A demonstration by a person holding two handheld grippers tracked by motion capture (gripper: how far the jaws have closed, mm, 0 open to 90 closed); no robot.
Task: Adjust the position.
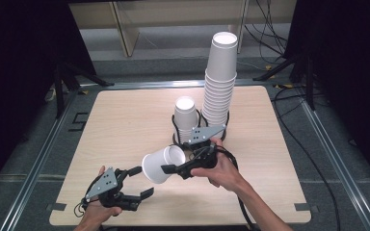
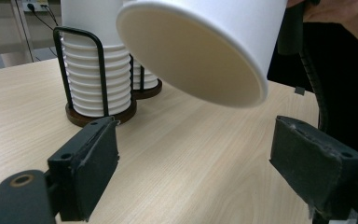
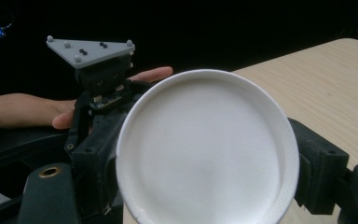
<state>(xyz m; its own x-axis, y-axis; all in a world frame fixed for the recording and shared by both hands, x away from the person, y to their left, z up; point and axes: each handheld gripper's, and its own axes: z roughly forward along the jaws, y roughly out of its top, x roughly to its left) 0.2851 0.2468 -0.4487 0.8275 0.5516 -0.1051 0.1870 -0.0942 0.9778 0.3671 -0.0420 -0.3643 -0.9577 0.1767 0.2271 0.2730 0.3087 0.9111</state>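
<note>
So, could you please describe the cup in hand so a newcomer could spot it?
On the light wooden table, near its front edge, the right claw grips a white paper cup. Unlike the stacked cups behind, it lies sideways, held off the table.

a staged recording bay in a lab or workshop, not a home. a pale wood-grain square tabletop [image 1: 125, 125] stands alone on a grey floor with metal floor rails [image 1: 38, 159], flanked by black curtain panels [image 1: 24, 57] and black tripod stand legs [image 1: 72, 77]. loose black cables [image 1: 270, 29] trail across the floor behind, near a light wooden shelf frame [image 1: 125, 29]. white paper cups sit stacked in black wire racks on round dark wooden bases [image 2: 98, 112].
</note>
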